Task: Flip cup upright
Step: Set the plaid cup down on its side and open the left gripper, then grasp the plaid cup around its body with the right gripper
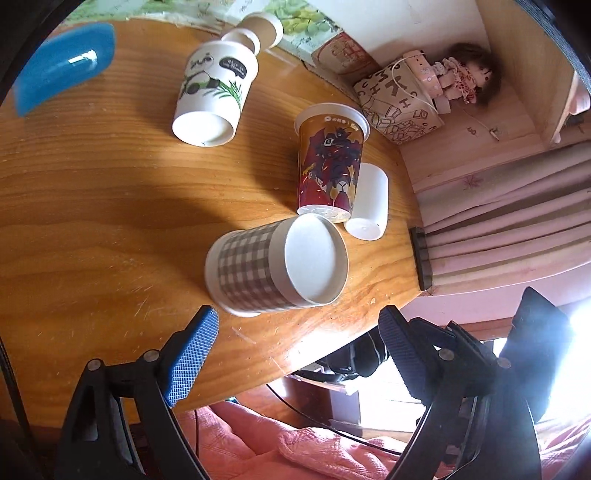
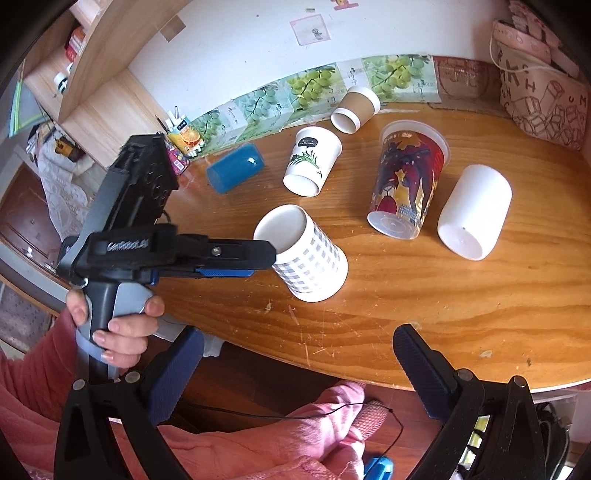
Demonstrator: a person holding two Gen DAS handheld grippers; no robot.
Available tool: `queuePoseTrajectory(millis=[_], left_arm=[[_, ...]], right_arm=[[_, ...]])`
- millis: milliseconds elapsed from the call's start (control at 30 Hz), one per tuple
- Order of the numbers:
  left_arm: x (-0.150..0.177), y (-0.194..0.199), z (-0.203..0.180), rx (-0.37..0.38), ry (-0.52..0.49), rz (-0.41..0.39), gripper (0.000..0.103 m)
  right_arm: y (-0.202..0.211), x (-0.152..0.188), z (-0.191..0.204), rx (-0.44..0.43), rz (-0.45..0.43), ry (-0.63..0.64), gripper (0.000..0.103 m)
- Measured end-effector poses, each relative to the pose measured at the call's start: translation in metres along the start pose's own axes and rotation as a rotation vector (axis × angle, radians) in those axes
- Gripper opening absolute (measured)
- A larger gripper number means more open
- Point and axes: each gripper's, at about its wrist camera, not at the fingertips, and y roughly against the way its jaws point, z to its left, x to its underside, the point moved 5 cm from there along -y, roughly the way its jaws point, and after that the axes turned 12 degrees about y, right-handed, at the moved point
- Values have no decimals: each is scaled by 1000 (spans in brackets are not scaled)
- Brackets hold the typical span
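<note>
left gripper lined up on checked cup, grasp not made

left gripper (image 1: 297,325) spread wide at bottom of left wrist frame, blue pads (image 1: 190,360) either side of the gap, nothing between them. in right wrist view, seen side-on at centre left (image 2: 264,258), tip just beside the rim of the checked cup (image 2: 308,254); contact or not, cannot tell. held by a hand (image 2: 114,323) at lower left. right gripper (image 2: 297,371) also spread and empty, low in its frame, hanging off the near edge of the wooden table (image 2: 443,317), well apart from any cup.

step in hand, judged: approach to the checked cup, pre-grasp. next move likely calls for easing forward until the wall sits between the pads, closing gently since paper will crush, then rotating so the opening faces up and setting down on the base.

checked cup: paper, grey-and-white gingham band, white rim, inside white and looks empty. lying on its side, centre of left wrist frame (image 1: 275,264), mouth toward the left gripper, base toward frame right in right wrist view.

other cups lying around: printed robot cup (image 1: 328,162) and plain white cup (image 1: 369,203) right of centre, touching or just beside each other; panda cup (image 1: 212,92) upper middle; brown cup (image 1: 264,29) at top; blue cup (image 1: 62,64) upper left.
</note>
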Motion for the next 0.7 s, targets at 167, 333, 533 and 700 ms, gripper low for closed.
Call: queuePoseTrajectory(millis=[167,333,533,700], left_arm=[[15,24,-5,-60,-14,-126,90],[29,48,-13,-128,-43,-276,90],[46,72,-19,-165,-32,-428,90],[62,93,-31,-198,-70,-549,90]], right_arm=[[0,7,-4,-75,1,-85,103],[-1,12,-13,-166,-5,-213,103],[-10,15,-20,-335,30,-407,103],[-22,18,-22,-500,44,-593,103]])
